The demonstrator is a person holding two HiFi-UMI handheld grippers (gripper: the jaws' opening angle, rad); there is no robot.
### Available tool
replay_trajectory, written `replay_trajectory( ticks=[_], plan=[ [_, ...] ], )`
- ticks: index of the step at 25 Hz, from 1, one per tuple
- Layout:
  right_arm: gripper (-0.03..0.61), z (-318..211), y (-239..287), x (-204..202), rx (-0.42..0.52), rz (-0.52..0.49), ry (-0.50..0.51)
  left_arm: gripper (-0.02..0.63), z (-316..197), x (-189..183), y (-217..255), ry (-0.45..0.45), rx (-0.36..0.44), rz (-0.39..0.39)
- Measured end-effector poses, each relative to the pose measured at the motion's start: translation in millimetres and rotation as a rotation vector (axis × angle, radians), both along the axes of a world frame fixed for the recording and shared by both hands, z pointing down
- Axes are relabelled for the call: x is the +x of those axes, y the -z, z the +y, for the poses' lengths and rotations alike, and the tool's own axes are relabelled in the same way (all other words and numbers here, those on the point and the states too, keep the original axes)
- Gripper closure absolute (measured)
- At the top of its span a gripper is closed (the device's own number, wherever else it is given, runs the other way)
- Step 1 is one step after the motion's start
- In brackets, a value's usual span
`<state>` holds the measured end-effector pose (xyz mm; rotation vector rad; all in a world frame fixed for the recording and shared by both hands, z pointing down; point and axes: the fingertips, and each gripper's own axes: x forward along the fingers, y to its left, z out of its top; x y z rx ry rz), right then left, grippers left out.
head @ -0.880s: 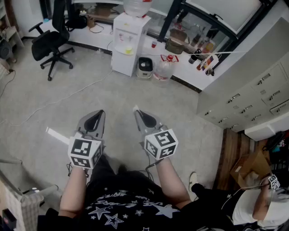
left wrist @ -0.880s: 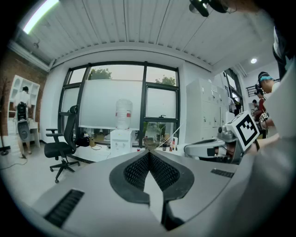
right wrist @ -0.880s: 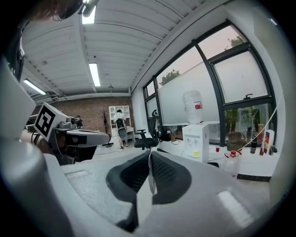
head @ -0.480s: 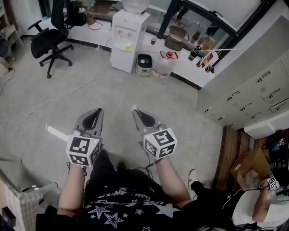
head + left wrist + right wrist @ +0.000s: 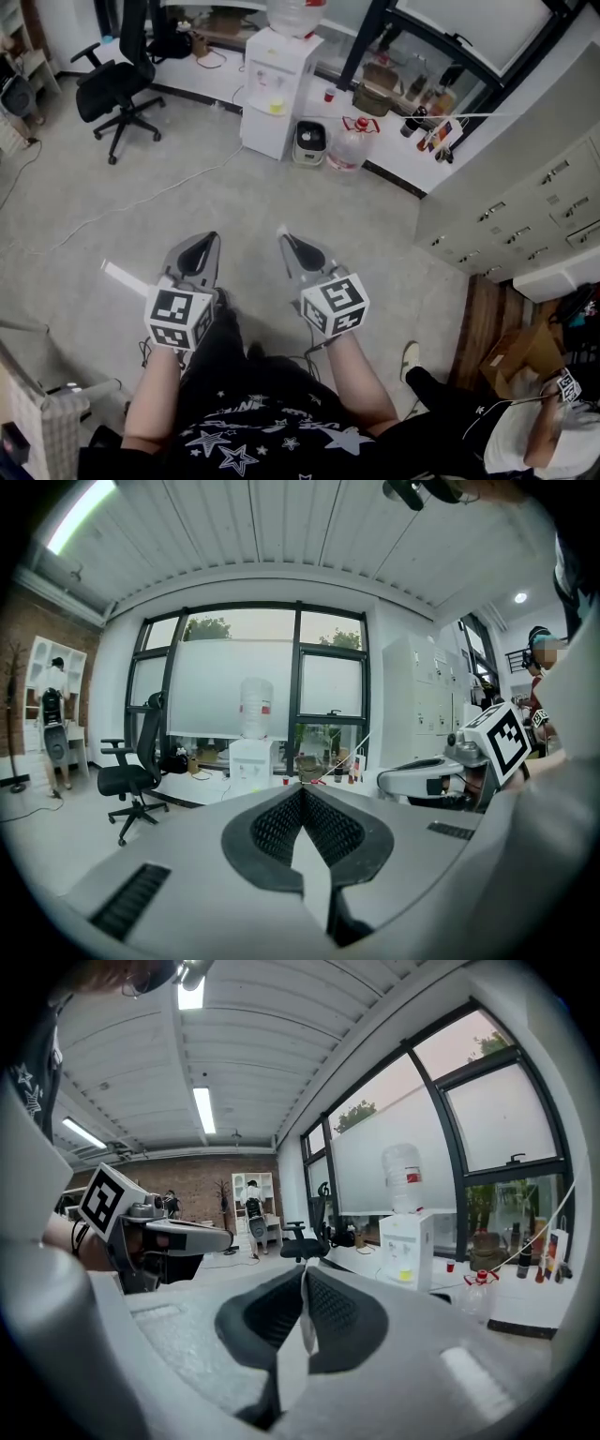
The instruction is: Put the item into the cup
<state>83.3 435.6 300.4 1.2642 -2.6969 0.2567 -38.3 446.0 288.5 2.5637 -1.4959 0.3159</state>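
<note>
The left tongs (image 5: 203, 247) are clenched with nothing in them, over the grey floor (image 5: 112, 202). Just to their right, the right tongs (image 5: 290, 243) grasp a thin white item (image 5: 303, 1324).

Bright daylight from windows (image 5: 234, 682) and ceiling strips (image 5: 204, 1110); gripper views fisheye-warped, black-cornered

Open floor (image 5: 112, 197) ahead of L tool (image 5: 210, 235) & R tool (image 5: 281, 232); the two are apart, w/ a free lane btwn them. Far ahead along the wall: office chair (image 5: 117, 89) at L, water dispenser (image 5: 274, 89) centre, small bin-like unit (image 5: 310, 141) & water jug (image 5: 348, 150) just beside it. Cabinets (image 5: 525, 206) close off R side. White strip (image 5: 122, 278) just L of L tool. Cardboard box (image 5: 520, 352) & second person (image 5: 520, 441) low at R. No room in jaws: L pressed together, R closed on thin white sliver (image 5: 306, 1309).
</note>
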Motion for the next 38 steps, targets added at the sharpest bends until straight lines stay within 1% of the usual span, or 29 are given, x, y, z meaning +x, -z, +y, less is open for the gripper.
replay_trajectory(
  ticks=[5, 11, 15, 20, 25, 29, 33, 38],
  plan=[
    [0.579, -28, -6, -7, -0.035, -0.013, -0.010, 0.621, -30, -10, 3, 0.008, -0.024, 0.029],
    [0.580, -83, -21, -3, -0.062, 0.013, -0.032, 0.621, -98, -16, -12, 0.000, -0.037, 0.061],
    [0.578, -142, -27, -1, -0.072, 0.020, -0.062, 0.621, -159, -19, -17, -0.018, -0.028, 0.076],
    [0.578, -225, -21, -11, -0.086, 0.022, -0.093, 0.621, -242, -30, -18, -0.031, -0.063, 0.067],
    [0.578, -291, -26, -24, -0.110, 0.044, -0.115, 0.621, -310, -51, -21, -0.041, -0.088, 0.106],
    [0.578, -340, -33, -36, -0.118, 0.071, -0.142, 0.621, -359, -69, -29, -0.066, -0.106, 0.101],
    [0.578, -378, -34, -46, -0.111, 0.062, -0.178, 0.621, -395, -79, -35, -0.092, -0.122, 0.105],
    [0.578, -401, -45, -49, -0.134, 0.074, -0.187, 0.621, -424, -83, -46, -0.108, -0.145, 0.113]
  ],
)
